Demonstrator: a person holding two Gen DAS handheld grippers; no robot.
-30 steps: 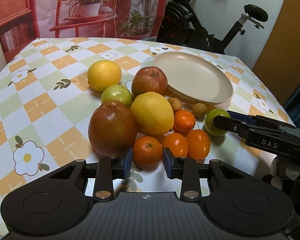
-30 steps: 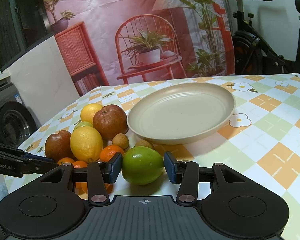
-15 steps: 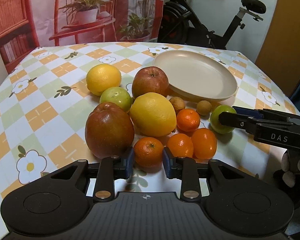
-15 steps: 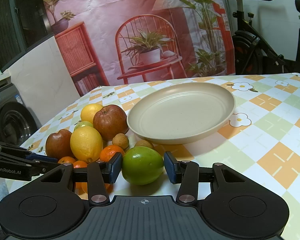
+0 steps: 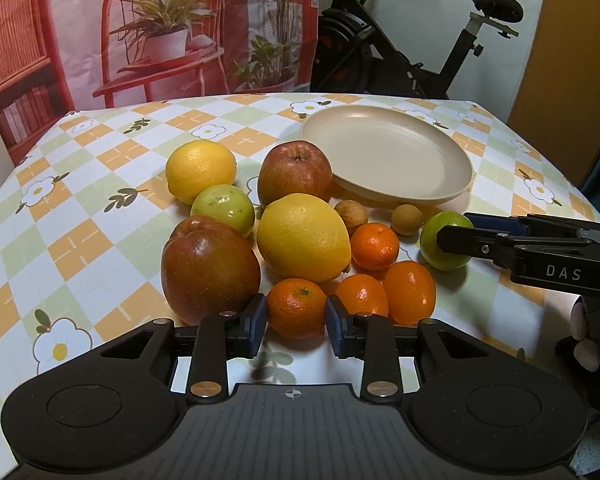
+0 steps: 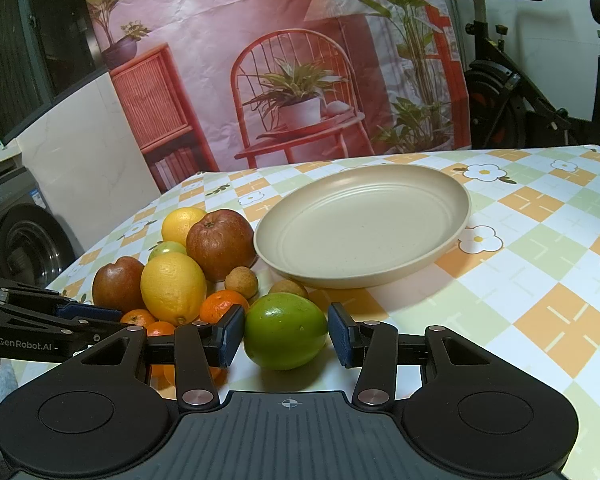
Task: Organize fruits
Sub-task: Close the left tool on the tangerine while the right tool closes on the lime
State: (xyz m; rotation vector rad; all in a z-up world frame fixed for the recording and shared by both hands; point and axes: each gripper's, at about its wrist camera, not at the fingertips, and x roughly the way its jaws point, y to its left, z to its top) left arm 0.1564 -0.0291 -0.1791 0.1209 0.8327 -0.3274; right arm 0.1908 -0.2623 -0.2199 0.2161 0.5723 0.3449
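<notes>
Fruit lies in a cluster on the checked tablecloth, left of an empty beige plate (image 5: pixel 388 152) (image 6: pixel 364 224). My left gripper (image 5: pixel 296 320) is open, its pads on either side of a small tangerine (image 5: pixel 296 307) that rests on the table. My right gripper (image 6: pixel 286 334) is open around a green lime-like fruit (image 6: pixel 285 330) (image 5: pixel 446 240), pads close to its sides. Two red apples (image 5: pixel 210 268) (image 5: pixel 295 174), two yellow citrus (image 5: pixel 303 237) (image 5: pixel 200 170), another green fruit (image 5: pixel 223 208), more tangerines (image 5: pixel 374 247) and two small brown fruits (image 5: pixel 351 213) fill the cluster.
The table's left and right edges fall away close to the fruit. An exercise bike (image 5: pixel 420 48) stands behind the table, a printed backdrop (image 6: pixel 280 60) behind that, and a washing machine (image 6: pixel 20 236) to the left in the right wrist view.
My left gripper has edged forward so the tangerine sits deeper between its pads. The right gripper and green fruit have not visibly moved.
</notes>
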